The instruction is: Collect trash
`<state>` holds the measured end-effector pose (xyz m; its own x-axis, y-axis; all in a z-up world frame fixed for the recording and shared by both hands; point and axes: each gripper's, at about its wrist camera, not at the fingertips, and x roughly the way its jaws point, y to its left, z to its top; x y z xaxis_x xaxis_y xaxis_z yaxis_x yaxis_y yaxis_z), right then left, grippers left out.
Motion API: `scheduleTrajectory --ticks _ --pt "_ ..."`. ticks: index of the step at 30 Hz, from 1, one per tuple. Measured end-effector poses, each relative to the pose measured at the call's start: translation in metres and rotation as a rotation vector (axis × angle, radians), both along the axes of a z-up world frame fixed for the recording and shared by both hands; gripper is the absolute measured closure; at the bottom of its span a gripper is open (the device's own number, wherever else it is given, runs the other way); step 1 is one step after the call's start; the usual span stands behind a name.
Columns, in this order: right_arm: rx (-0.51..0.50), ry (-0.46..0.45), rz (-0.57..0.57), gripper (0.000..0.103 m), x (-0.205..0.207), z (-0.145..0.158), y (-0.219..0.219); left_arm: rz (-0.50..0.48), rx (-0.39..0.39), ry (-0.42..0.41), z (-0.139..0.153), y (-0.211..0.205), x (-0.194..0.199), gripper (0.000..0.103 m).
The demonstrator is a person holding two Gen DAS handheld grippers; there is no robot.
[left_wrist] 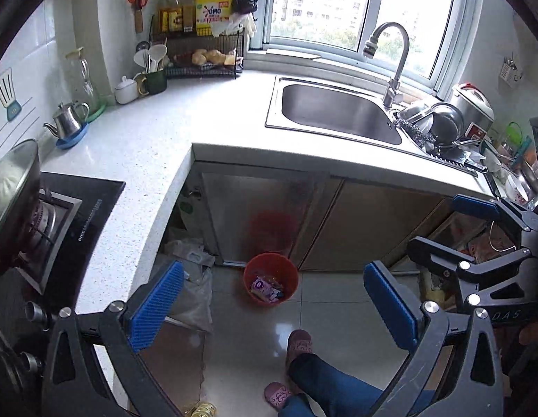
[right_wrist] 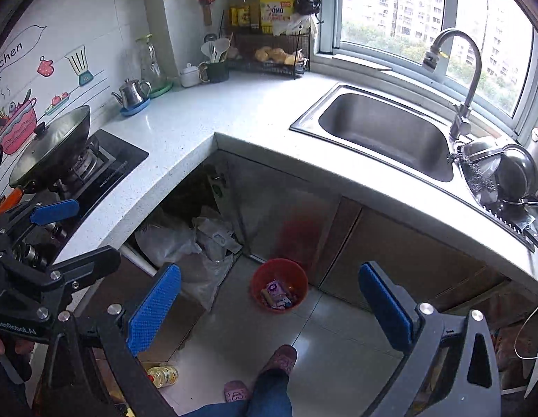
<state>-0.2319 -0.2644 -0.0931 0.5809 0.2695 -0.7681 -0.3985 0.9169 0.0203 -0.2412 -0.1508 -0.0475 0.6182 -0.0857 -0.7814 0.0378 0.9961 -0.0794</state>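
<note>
A: An orange trash bin [left_wrist: 271, 277] is seen on the tiled floor [left_wrist: 324, 316] below the L-shaped counter [left_wrist: 157, 139], at about 12 o'clock from both grippers. Wrappers [left_wrist: 265, 286], one purple and white, are gathered at its bottom.

B: And the tools?

A: The left gripper [left_wrist: 274, 307] is held with its blue pads [left_wrist: 156, 305] spread wide, nothing between them. The right gripper [right_wrist: 269, 307] is likewise spread to its widest, and nothing is pinched. Both are carried well above the bin.

B: Other containers?

A: The steel sink [right_wrist: 383, 132] is shown bare inside, at 1 o'clock in the right wrist view. Steel bowls [right_wrist: 501, 170] are stacked on the drainer beside it, at 3 o'clock. A dark green cup [left_wrist: 154, 81] filled with white utensils is set at 11 o'clock, just beside a wire rack [left_wrist: 203, 55] in which bottles and a yellow detergent jug [left_wrist: 213, 8] are kept. Plastic bags [right_wrist: 185, 243] are heaped under the counter's corner, at 9 o'clock from the bin. A lidded pan [right_wrist: 50, 146] is left on the stove [right_wrist: 105, 170].
</note>
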Motion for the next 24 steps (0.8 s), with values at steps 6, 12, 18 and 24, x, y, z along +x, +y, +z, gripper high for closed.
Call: scheduleTrajectory --ticks 6,12,18,24 --pt "0.035 -0.017 -0.024 0.001 -0.018 0.027 -0.012 0.01 0.004 -0.04 0.033 0.0 -0.024 0.0" --pt "0.027 -0.042 -0.012 0.001 -0.03 0.038 -0.006 0.002 0.003 -0.047 0.047 -0.001 -0.032 0.0" --pt "0.022 -0.072 -0.014 0.001 -0.03 0.046 -0.002 -0.004 0.003 -0.052 0.05 0.003 -0.029 0.0" --pt "0.032 -0.077 -0.021 0.001 -0.032 0.048 -0.008 -0.002 0.028 -0.054 0.049 0.001 -0.03 0.0"
